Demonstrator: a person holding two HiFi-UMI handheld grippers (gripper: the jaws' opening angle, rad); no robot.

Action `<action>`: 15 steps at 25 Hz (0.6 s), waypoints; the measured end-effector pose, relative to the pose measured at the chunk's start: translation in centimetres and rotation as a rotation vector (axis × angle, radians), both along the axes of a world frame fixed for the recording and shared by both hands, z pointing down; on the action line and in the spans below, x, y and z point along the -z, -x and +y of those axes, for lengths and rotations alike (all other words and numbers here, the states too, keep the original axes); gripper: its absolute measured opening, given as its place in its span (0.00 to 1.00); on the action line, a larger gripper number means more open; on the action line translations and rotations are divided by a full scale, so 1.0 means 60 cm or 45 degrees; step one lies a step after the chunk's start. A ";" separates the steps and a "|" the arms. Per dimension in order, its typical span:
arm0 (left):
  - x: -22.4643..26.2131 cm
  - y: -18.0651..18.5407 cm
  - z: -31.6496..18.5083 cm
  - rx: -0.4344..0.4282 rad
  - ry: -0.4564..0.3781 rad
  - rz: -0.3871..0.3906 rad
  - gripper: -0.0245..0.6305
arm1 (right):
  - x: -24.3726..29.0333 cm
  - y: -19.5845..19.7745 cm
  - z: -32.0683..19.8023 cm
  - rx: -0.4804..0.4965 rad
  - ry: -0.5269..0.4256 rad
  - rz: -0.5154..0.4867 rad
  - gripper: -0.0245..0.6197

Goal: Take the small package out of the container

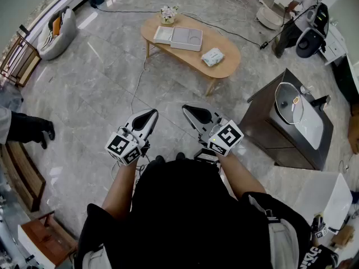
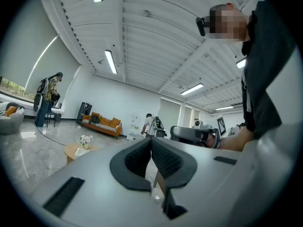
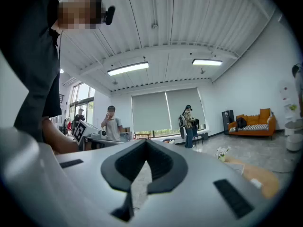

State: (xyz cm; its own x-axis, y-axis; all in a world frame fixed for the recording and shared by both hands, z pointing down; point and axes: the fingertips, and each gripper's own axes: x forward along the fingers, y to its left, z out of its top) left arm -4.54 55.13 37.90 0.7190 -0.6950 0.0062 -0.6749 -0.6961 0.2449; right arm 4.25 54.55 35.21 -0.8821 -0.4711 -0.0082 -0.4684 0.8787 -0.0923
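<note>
A white container [image 1: 186, 38] lies on the oval wooden coffee table [image 1: 227, 69], far ahead across the floor. A small white-and-green package [image 1: 212, 56] rests on the tabletop to the right of the container, outside it. I hold both grippers at waist height, well short of the table. My left gripper [image 1: 151, 114] is shut with nothing in it; its pads meet at the tips in the left gripper view [image 2: 151, 140]. My right gripper [image 1: 187, 109] is likewise shut and empty [image 3: 145, 141]. Both point forward and slightly upward.
A smaller white box [image 1: 163, 35] and a flower pot [image 1: 168, 13] share the table's left end. A dark cabinet [image 1: 263, 116] with a glass lid stands to the right. A cable [image 1: 137, 88] runs over the floor. A person's foot [image 1: 31, 129] shows at left.
</note>
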 end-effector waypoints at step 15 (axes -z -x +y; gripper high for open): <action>0.006 -0.007 -0.017 0.030 -0.005 -0.009 0.06 | 0.000 -0.019 -0.014 0.008 0.005 -0.030 0.05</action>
State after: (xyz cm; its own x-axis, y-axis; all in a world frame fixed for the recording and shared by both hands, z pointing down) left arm -4.10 54.10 37.57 0.7022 -0.7120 0.0084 -0.6931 -0.6807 0.2371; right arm 5.37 53.70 35.22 -0.8846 -0.4656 -0.0269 -0.4606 0.8812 -0.1068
